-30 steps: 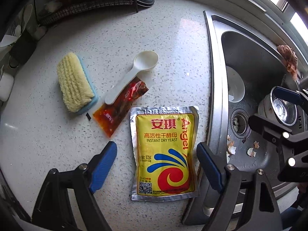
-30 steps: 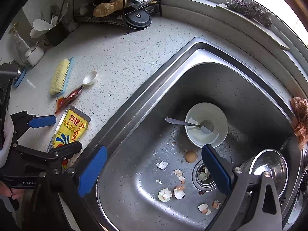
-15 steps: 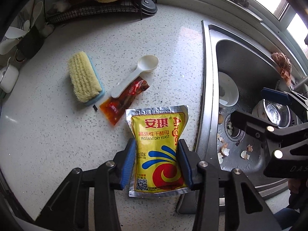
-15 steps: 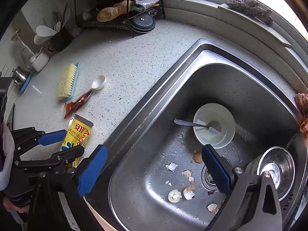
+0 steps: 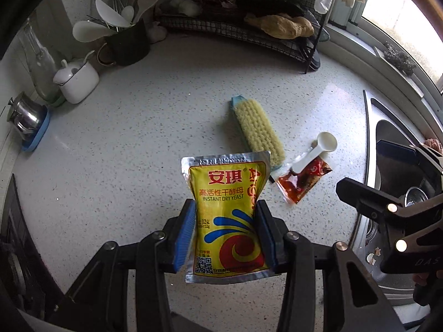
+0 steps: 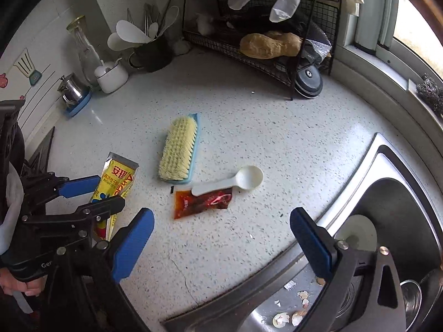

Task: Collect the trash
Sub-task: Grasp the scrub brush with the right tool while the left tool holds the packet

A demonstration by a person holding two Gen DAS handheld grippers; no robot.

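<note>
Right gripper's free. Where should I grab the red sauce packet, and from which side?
Take the sauce packet at its bare left end with the right gripper, coming from above. It lies flat on the counter, and the white spoon handle rests across its upper edge.

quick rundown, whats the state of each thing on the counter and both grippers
left gripper: shut on the yeast packet
yeast packet: held, lifted off the counter
right gripper: open, empty
sauce sachet: flat on the counter, under the spoon handle
white spoon: bowl up, handle on the sachet
scrub brush: bristles up
</note>
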